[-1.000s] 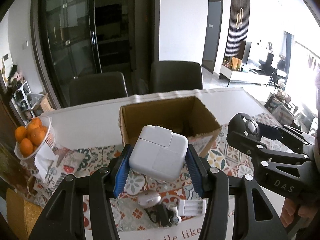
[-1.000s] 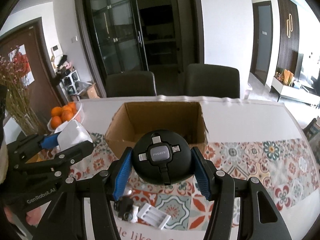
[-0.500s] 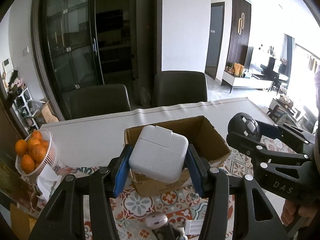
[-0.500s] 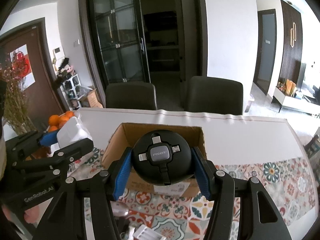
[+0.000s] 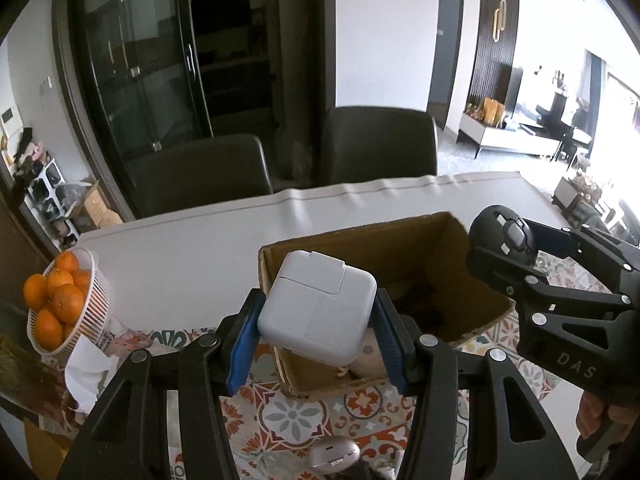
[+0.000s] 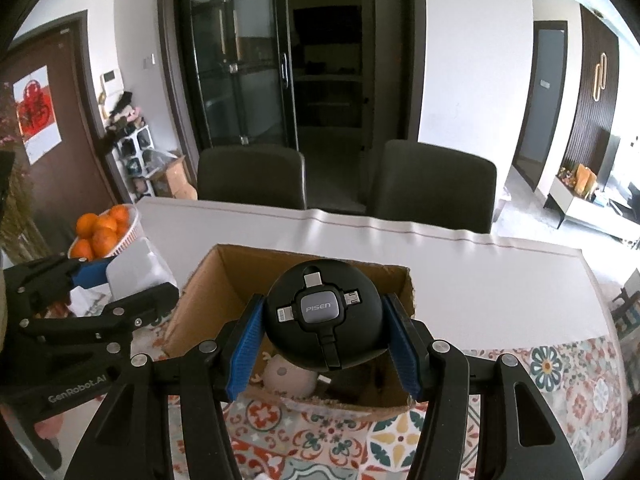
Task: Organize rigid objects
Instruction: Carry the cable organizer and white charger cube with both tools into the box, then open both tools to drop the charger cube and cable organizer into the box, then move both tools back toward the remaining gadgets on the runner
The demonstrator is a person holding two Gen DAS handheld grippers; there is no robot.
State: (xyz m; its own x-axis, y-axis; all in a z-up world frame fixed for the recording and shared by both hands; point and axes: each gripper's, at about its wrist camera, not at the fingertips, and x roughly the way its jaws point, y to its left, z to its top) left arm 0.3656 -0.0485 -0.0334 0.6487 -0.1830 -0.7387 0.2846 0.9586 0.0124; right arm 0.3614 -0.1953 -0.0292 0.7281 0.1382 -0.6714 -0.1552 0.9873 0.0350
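My left gripper (image 5: 316, 342) is shut on a white square power adapter (image 5: 318, 306), held over the near left corner of an open cardboard box (image 5: 424, 240). My right gripper (image 6: 322, 340) is shut on a round black Pisen cable reel (image 6: 322, 316), held above the same box (image 6: 224, 276). A beige round object (image 6: 286, 376) and dark items lie inside the box. In the left wrist view the right gripper (image 5: 520, 256) hangs over the box's right side. The left gripper (image 6: 100, 292) shows at the left of the right wrist view.
A white basket of oranges (image 5: 86, 316) stands at the table's left, with a white tissue (image 5: 86, 368) below it. A patterned mat (image 6: 568, 376) covers the near table. A small grey gadget (image 5: 334, 454) lies near the front. Two dark chairs (image 6: 432, 184) stand behind the table.
Both grippers moved forward with their loads, from over the patterned mat to above the box. The small items on the mat slid down out of view.
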